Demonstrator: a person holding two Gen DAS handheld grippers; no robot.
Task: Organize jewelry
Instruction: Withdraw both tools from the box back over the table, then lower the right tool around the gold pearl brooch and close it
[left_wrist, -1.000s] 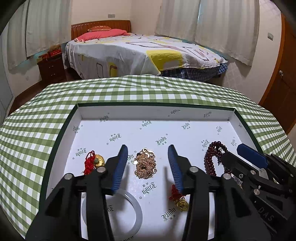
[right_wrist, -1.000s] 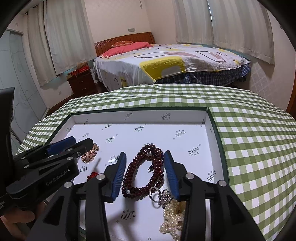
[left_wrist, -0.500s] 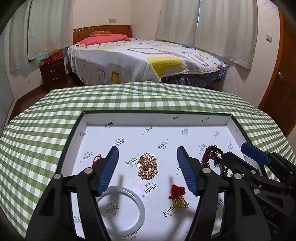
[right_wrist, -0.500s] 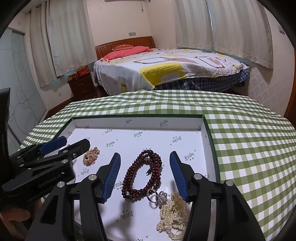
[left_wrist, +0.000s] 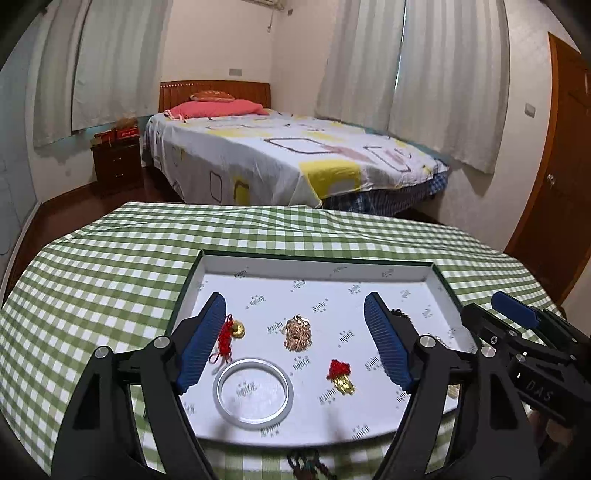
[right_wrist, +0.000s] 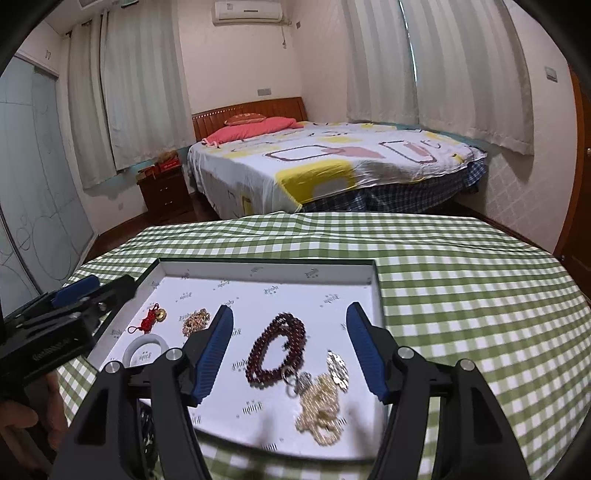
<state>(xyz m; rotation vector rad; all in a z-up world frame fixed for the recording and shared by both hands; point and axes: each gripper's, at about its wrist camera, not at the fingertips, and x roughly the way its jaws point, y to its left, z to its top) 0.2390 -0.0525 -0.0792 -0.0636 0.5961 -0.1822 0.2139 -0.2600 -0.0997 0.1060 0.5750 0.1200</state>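
Left wrist view
Left gripper (left_wrist: 295, 343): its blue fingers (left_wrist: 201, 347) stood wide apart, having just been opening, with nothing gripped; they hung above the tray.
Tray (left_wrist: 314, 264): white-lined, dark-edged, lying on the table (left_wrist: 92, 280) under a green checked cloth.
Gold chain (left_wrist: 297, 333): heaped near the tray's middle, between the two fingers as seen from here, untouched.
White bangle (left_wrist: 254, 393): flat on the tray floor, nearer the camera than the chain.
Red-knot charms: one red-tasselled gold charm (left_wrist: 229, 334) just beside the left finger, a second red-and-gold charm (left_wrist: 341, 376) right of the bangle.
Right gripper (left_wrist: 517, 332): seen from the side at the tray's right edge.

Right wrist view
Right gripper (right_wrist: 290, 347): fingers parted, having just been opening, empty, raised over the tray's (right_wrist: 266, 266) right half.
Dark red bead bracelet (right_wrist: 277, 349): lying looped on the tray between the fingers, clear of both.
Pearl strand (right_wrist: 321, 410): bunched at the near edge, touching a silver ring piece (right_wrist: 295, 378) beside the beads.
Left gripper (right_wrist: 70, 306): at the tray's left side; a hand (right_wrist: 22, 424) held it.
Bed (right_wrist: 332, 162): beyond the table.
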